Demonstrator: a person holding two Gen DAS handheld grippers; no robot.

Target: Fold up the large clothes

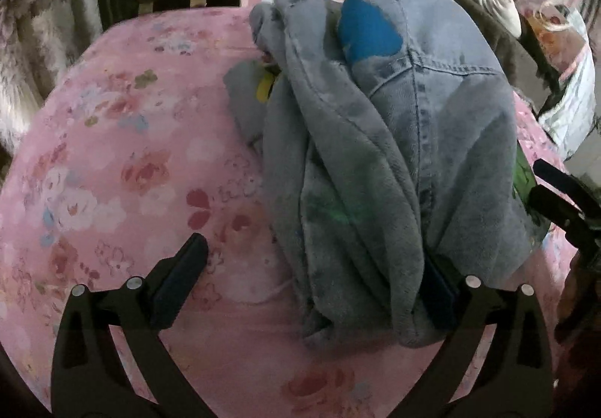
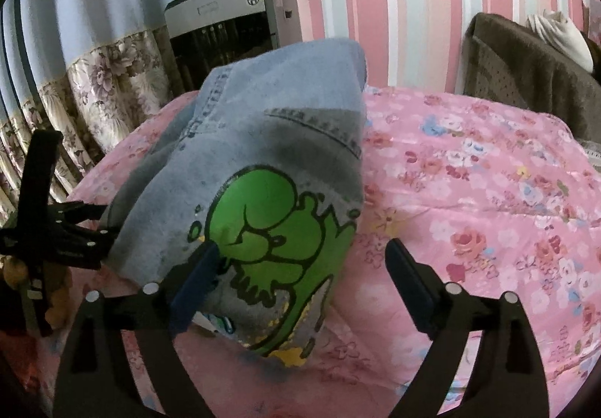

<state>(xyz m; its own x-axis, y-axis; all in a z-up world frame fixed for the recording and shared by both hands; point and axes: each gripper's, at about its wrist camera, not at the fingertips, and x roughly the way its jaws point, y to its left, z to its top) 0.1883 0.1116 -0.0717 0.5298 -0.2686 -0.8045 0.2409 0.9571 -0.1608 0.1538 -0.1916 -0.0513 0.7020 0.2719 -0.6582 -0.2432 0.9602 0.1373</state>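
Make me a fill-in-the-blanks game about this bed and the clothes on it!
1. The cartoon print on the grey garment is coloured ____.
2. The garment lies on a flowery bedcover that is mostly ____.
3. The wall behind the bed has a pattern of ____.

Missing words: green; pink; stripes

Two close downward views, garment (image 1: 375, 155) shared

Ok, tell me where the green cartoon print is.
In the right wrist view, the green print sits low and centre-left on the grey garment, which is heaped on the pink floral bedspread, just beyond the right gripper.
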